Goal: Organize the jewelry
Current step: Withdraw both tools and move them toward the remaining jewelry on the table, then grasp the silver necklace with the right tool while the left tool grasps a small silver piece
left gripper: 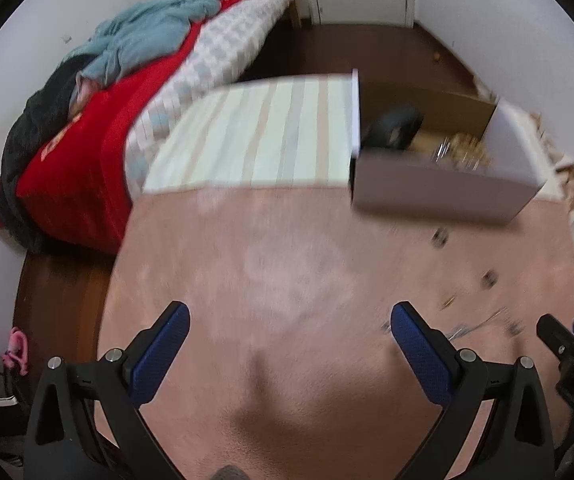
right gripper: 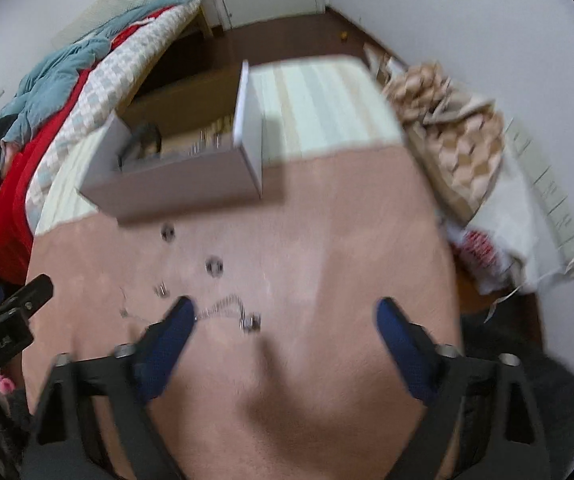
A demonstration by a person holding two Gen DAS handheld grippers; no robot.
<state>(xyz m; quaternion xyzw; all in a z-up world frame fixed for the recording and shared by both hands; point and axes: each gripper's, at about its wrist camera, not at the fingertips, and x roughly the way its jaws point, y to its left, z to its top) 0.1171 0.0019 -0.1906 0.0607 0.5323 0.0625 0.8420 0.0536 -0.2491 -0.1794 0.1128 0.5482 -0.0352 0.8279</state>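
An open cardboard box [left gripper: 443, 190] [right gripper: 175, 188] stands at the far end of a pink cloth [left gripper: 287, 280] [right gripper: 327, 240], with a dark item [left gripper: 395, 126] and shiny jewelry [left gripper: 463, 152] inside. Small rings and earrings [right gripper: 169, 233] [right gripper: 214, 267] [left gripper: 441, 237] lie loose on the cloth in front of it. A silver chain [right gripper: 227, 308] lies beside my right gripper's left fingertip [right gripper: 181, 312]. My left gripper [left gripper: 289, 320] is open and empty over bare cloth. My right gripper [right gripper: 285, 312] is open and empty above the cloth.
A striped cloth [left gripper: 255, 136] lies behind the pink one. A bed with red, blue and checked bedding [left gripper: 107, 112] is on the left. Crumpled brown paper and a white bag [right gripper: 467, 152] lie at the right. The floor is dark wood [left gripper: 55, 288].
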